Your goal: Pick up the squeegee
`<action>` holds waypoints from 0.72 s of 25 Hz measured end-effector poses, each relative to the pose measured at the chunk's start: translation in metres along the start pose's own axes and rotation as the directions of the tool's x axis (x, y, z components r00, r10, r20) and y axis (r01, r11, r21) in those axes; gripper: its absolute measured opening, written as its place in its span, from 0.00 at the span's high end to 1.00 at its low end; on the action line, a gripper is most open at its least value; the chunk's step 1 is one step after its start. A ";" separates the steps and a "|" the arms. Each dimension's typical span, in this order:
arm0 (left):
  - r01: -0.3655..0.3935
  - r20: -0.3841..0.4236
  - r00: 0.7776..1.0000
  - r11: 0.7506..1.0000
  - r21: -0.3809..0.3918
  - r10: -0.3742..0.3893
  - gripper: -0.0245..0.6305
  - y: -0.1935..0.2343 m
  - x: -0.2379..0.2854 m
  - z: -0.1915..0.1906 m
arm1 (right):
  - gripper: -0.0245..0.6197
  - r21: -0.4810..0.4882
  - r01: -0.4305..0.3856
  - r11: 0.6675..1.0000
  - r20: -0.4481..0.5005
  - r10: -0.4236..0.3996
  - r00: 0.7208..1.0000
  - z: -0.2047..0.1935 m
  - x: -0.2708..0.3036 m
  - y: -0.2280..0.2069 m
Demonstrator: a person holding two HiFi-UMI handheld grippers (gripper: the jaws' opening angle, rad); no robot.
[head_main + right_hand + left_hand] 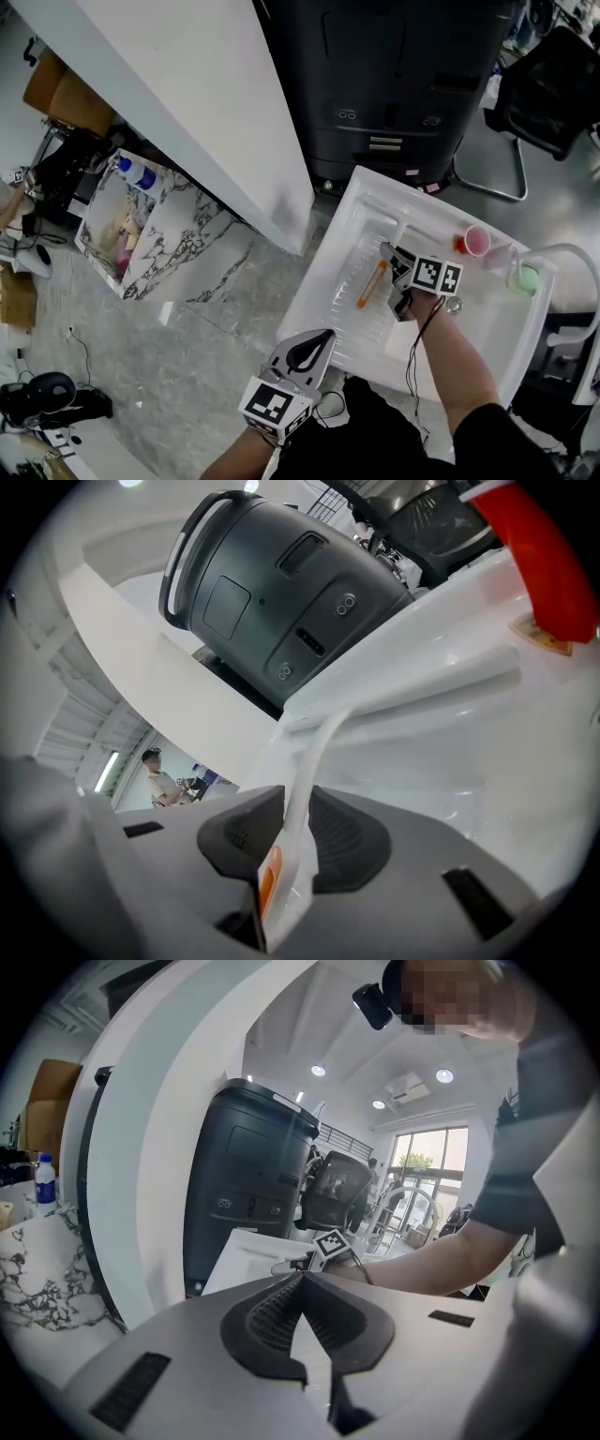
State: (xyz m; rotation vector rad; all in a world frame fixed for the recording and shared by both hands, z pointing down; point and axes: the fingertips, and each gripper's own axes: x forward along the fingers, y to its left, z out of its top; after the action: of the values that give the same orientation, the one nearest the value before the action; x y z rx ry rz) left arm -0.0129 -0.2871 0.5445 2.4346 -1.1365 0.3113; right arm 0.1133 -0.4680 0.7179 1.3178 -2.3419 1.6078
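Observation:
The squeegee [371, 283], with an orange handle and a white blade, lies in the white sink basin [323, 291] in the head view. My right gripper [396, 284] reaches into the basin beside it. In the right gripper view the squeegee's [298, 817] thin white strip with an orange patch runs between the two dark pads, and the right gripper [286, 832] is shut on it. My left gripper [314, 347] hovers at the basin's near edge, jaws together and holding nothing. The left gripper [302, 1283] shows its pads meeting at the tip.
A pink cup [476, 241], a green object [528, 277] and a white faucet [562, 253] sit at the basin's far right. A black machine [394, 75] stands behind the basin. A white counter [187, 103] and a marbled panel [178, 244] lie to the left.

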 end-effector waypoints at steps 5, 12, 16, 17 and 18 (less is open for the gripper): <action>-0.001 -0.001 1.000 1.000 -0.003 0.001 0.94 0.000 -0.005 -0.001 | 0.84 0.036 -0.028 0.999 0.024 0.027 0.999 0.003 -0.004 0.003; -0.009 0.015 1.000 1.000 0.004 0.009 0.94 -0.003 -0.016 0.002 | 0.87 0.000 -0.060 0.998 0.050 0.060 0.997 0.008 -0.014 0.025; 0.005 0.023 1.000 1.000 0.013 -0.005 0.94 -0.008 -0.026 0.004 | 0.87 -0.022 -0.078 0.997 0.068 0.079 0.995 0.010 -0.023 0.043; 0.009 0.025 1.000 1.000 0.017 -0.009 0.94 -0.009 -0.029 0.004 | 0.87 -0.031 -0.081 0.996 0.072 0.083 0.994 0.010 -0.025 0.047; 0.012 0.028 1.000 1.000 0.021 -0.012 0.94 -0.010 -0.032 0.004 | 0.87 -0.041 -0.082 0.996 0.077 0.085 0.993 0.010 -0.028 0.052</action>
State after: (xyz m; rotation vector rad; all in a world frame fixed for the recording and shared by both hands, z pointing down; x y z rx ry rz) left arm -0.0258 -0.2622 0.5259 2.4704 -1.1351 0.2879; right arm 0.1020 -0.4521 0.6611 1.3156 -2.4924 1.5516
